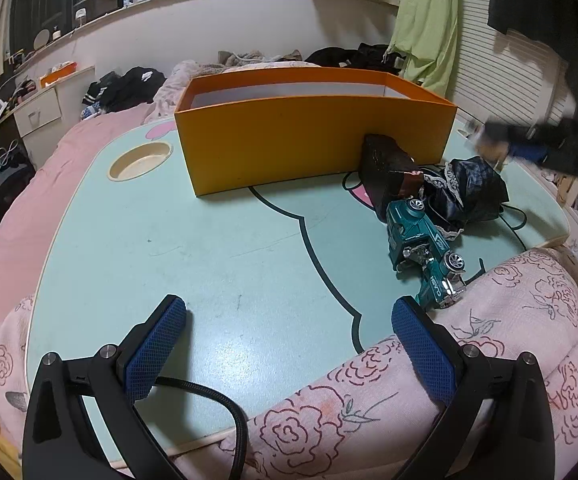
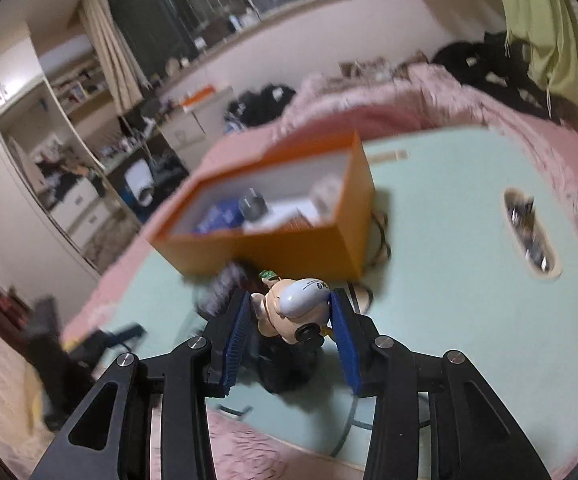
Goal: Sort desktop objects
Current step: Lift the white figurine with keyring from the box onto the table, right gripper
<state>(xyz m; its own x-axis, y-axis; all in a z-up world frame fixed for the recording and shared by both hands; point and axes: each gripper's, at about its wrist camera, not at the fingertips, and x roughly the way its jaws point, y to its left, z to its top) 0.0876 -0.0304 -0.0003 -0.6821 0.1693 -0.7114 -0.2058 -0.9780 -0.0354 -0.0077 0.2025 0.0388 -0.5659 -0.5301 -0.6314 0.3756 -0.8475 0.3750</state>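
Pink bedding is spreading out behind a pale green counter that is sitting on the bed, with a round cup recess sunk near its far left corner. An orange box is standing open-topped toward the back of the counter; the right wrist view, which is blurred, is showing several items lying inside it. A crumpled black lace-trimmed cloth is lying just right of the box, touching a dark brown block that is leaning against the box's front wall. A teal toy truck is lying near the counter's right edge, just in front of the block. The left tool is hovering wide open over the counter, holding nothing. The right tool is gripping a small cream and white figurine between its blue pads, above the counter in front of the box.
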